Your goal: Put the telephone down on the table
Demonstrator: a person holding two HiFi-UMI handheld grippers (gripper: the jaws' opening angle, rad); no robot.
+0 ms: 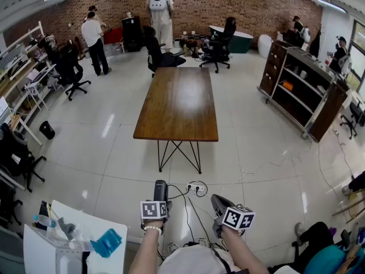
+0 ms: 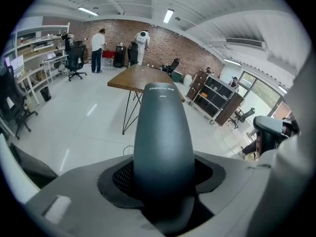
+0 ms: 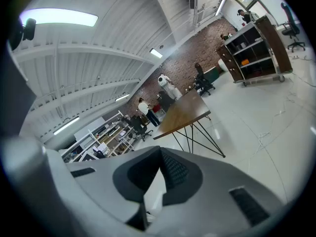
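- A telephone (image 2: 163, 132) is being held in the left gripper (image 1: 159, 203). It is dark grey and smooth. It is shaped like a long egg, and tiny pale letters are being shown near its top end.
- The left jaws are being pressed on both sides of the telephone's lower part, so they are only as far apart as the telephone is wide. The black pads (image 2: 121, 177) have a bumpy, dotted skin and are being pushed against it.
- Nothing is being held in the right gripper (image 3: 159, 154). Its jaws are being held closed. The tips of the black pads are touching, and only a thin slit of floor is being shown lower down.
- The table (image 1: 178, 101) is long and made of brown wood. Its top is flat and a little shiny. It is being held up by thin black metal legs that cross.
- The telephone is being held up in the air, well apart from the table. It is out past the table's near short edge, in line with the left half of that edge.
- A white plug strip with black cords (image 1: 197, 187) is being left on the shiny pale floor. It is lying between the near short edge and the two grippers.
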